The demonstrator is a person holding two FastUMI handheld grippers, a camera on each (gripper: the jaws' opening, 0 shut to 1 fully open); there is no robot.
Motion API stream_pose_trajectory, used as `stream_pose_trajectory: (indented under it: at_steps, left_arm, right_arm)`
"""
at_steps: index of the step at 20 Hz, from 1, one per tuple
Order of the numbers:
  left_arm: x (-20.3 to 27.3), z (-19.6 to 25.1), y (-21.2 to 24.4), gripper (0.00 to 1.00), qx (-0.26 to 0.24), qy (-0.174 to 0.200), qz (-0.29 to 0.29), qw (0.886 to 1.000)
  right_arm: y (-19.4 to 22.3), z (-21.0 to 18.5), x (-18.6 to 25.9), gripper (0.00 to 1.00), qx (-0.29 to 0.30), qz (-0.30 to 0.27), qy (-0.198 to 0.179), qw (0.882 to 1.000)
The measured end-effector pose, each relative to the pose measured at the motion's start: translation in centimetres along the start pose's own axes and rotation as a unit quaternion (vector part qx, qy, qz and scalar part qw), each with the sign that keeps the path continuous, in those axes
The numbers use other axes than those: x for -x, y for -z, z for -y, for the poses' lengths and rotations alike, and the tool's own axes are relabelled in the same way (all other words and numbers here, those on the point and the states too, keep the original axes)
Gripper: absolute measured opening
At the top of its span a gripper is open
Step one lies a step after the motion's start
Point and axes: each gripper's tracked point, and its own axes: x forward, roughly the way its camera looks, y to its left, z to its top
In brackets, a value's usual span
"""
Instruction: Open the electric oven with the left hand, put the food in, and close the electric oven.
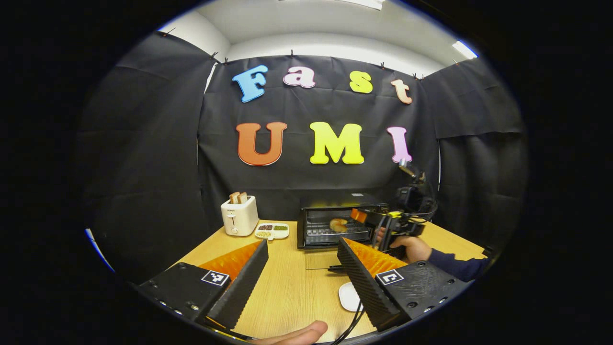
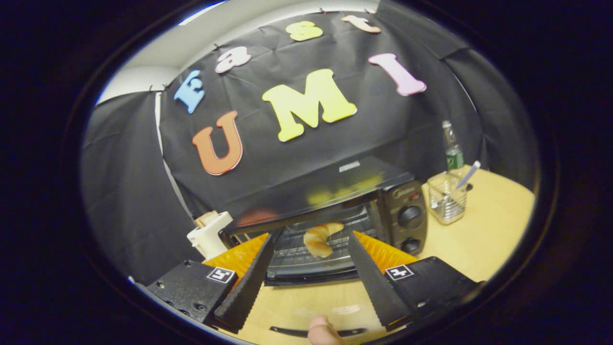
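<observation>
The black electric oven (image 1: 335, 200) stands at the back of the wooden table with its glass door (image 1: 320, 261) folded down flat. A croissant (image 1: 338, 224) lies on the wire rack inside. My left gripper (image 1: 302, 247) is open and holds nothing, well back from the door. In the left gripper view my right gripper (image 1: 365, 218) sits at the oven's mouth, held by a hand (image 1: 414, 247). In the right gripper view the right gripper (image 2: 315, 235) is open, its fingers either side of the croissant (image 2: 322, 238), which rests on the rack (image 2: 306, 261) apart from them.
A white toaster (image 1: 239, 215) with bread slices and a small divided dish (image 1: 272, 231) stand left of the oven. A white flat object (image 1: 349, 297) lies near my left gripper. Right of the oven (image 2: 335, 191) are a glass cup (image 2: 448, 196) and a bottle (image 2: 451, 148).
</observation>
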Motion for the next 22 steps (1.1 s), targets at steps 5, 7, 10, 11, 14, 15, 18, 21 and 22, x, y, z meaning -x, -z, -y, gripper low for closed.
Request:
stream_pose_trajectory:
  at_steps: [5, 7, 10, 11, 14, 15, 18, 21, 22]
  left_arm:
    - [-2.6, 3.0, 2.1, 0.95, 0.024, 0.028, -0.026, 0.999]
    - [-4.4, 4.4, 3.7, 0.94, 0.032, 0.037, -0.044, 0.998]
    - [-6.9, 6.9, 5.5, 0.83, 0.032, 0.060, -0.064, 0.996]
    - [-7.8, 7.7, 6.1, 0.93, 0.031, 0.067, -0.068, 0.995]
    - [-10.6, 9.8, 8.2, 0.93, 0.027, 0.082, -0.092, 0.992]
    - [-11.8, 10.9, 8.8, 0.93, 0.026, 0.087, -0.100, 0.991]
    - [-14.4, 12.1, 12.1, 0.93, 0.012, 0.085, -0.142, 0.986]
    - [-16.0, 12.6, 16.2, 0.93, -0.001, 0.074, -0.191, 0.979]
    - [-16.3, 12.9, 17.3, 0.93, -0.003, 0.073, -0.206, 0.976]
  right_arm:
    - [-5.3, 3.3, 10.4, 0.94, 0.090, 0.069, 0.043, 0.993]
    - [-7.0, 4.2, 14.4, 0.96, 0.109, 0.102, 0.048, 0.988]
    - [-8.9, 5.9, 19.2, 0.98, 0.143, 0.122, 0.062, 0.980]
    - [-9.2, 6.4, 20.6, 0.99, 0.154, 0.119, 0.067, 0.979]
    - [-11.3, 6.9, 24.9, 1.00, 0.157, 0.109, 0.066, 0.979]
    - [-12.8, 7.3, 26.0, 1.00, 0.156, 0.113, 0.070, 0.979]
    - [-16.7, 8.2, 30.0, 1.00, 0.156, 0.133, 0.088, 0.975]
    - [-20.1, 8.5, 33.9, 1.00, 0.148, 0.160, 0.093, 0.971]
    - [-20.8, 8.7, 35.0, 1.00, 0.147, 0.168, 0.096, 0.970]
